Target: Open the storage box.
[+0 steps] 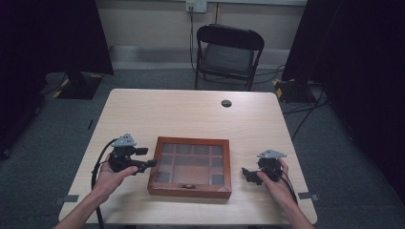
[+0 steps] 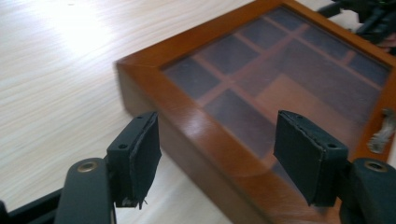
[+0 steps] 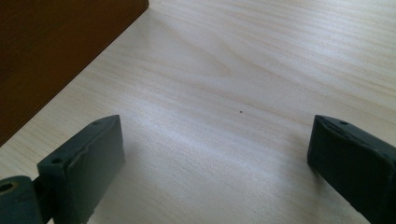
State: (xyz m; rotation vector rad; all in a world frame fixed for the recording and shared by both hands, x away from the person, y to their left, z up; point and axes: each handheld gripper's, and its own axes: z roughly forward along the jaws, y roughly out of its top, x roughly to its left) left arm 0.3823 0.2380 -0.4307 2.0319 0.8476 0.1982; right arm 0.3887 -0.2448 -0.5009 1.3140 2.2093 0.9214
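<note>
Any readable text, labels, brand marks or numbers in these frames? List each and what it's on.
None readable.
Wooden box: no label or lettering on the frame, glass lid or metal clasp.
Left hand-held gripper and right hand-held gripper: no markings on the pads.
Wall outlet behind the chair: too small to tell.

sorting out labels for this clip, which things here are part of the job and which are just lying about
Part of the job:
wooden box with glass lid, shut
left gripper, open, at the box's left edge
right gripper, open, off the box's right side

Just about:
folding chair behind the table
round hole in the tabletop
</note>
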